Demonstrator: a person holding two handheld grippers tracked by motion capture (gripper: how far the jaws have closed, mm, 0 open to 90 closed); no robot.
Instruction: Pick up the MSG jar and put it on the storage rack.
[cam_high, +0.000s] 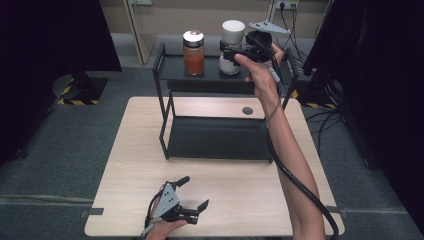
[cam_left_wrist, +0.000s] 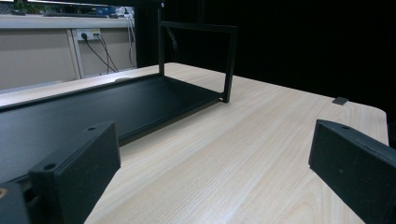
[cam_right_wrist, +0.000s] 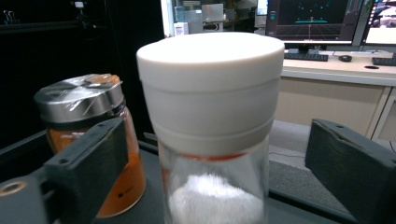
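Right claw (cam_high: 231, 51): raised to the top tier of the rack, its black jaws spread wide on either side of the white-lidded jar (cam_high: 232, 46); in the right gripper view both blocky pads stood clear of the glass, gaps showing on each side, so nothing was gripped
White-lidded jar: clear glass cylinder with a thick, smooth, matte white cap stepped in two bands; a white powder heaped inside; it stood upright on the upper shelf (cam_high: 175, 67), between the open jaws
Orange jar (cam_high: 193, 53): clear glass with a shiny, round metal lid that caught the light; filled with an orange-brown powder; upright on the same shelf, just beside the white-lidded jar and apart from it
Rack (cam_high: 162, 120): two-tier frame of thin, square black metal bars, with flat, dark, matte trays; the lower tray (cam_left_wrist: 116, 105) rested on the surface
Surface (cam_high: 140, 165): pale wood-grain top with rounded corners, a small dark round disc (cam_high: 247, 110) set near its far edge
Left claw (cam_high: 192, 192): low at the near edge of the surface, well apart from the rack, jaws wide with nothing between them; a grey three-cornered plate on top
Right forearm (cam_high: 295, 165): bare, stretched across the surface, a thick black cable trailing along it
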